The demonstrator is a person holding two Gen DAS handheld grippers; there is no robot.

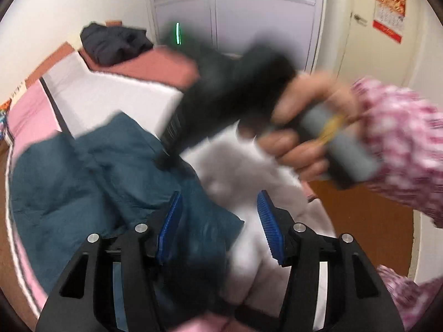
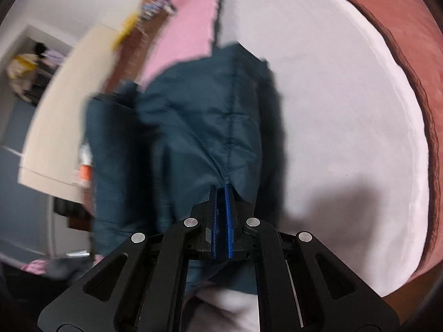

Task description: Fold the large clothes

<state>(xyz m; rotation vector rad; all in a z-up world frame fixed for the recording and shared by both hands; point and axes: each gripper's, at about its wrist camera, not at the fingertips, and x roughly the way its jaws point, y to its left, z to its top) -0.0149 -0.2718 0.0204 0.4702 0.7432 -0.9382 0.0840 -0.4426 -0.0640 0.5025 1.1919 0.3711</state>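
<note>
Left wrist view: the left gripper (image 1: pixel 218 221) has its jaws apart, blue pads clear of the cloth, with nothing clamped; no earlier state can be told here. Below and between them lies the teal quilted jacket (image 1: pixel 91 182), crumpled on the bed (image 1: pixel 116 94), which is covered in a white sheet with a pink blanket along its far edge. Part of the jacket's pale lining or another light cloth (image 1: pixel 249 166) shows beside it; blur keeps me from telling which. Above, a hand (image 1: pixel 301 138) in a pink patterned sleeve (image 1: pixel 401 138) carries the right gripper (image 1: pixel 166 157), whose tip meets the teal fabric.

Right wrist view: the right gripper (image 2: pixel 221 193) has its jaws together, pinching an edge of the jacket (image 2: pixel 193 127) near a seam, so the garment hangs or drapes away from it over the bed (image 2: pixel 332 110).

The jacket looks padded, soft and floppy, light for its bulk, with a smooth shell likely to slip; a hem, seam or cuff gives the surest hold, and two well-separated grips would keep it from sagging
</note>
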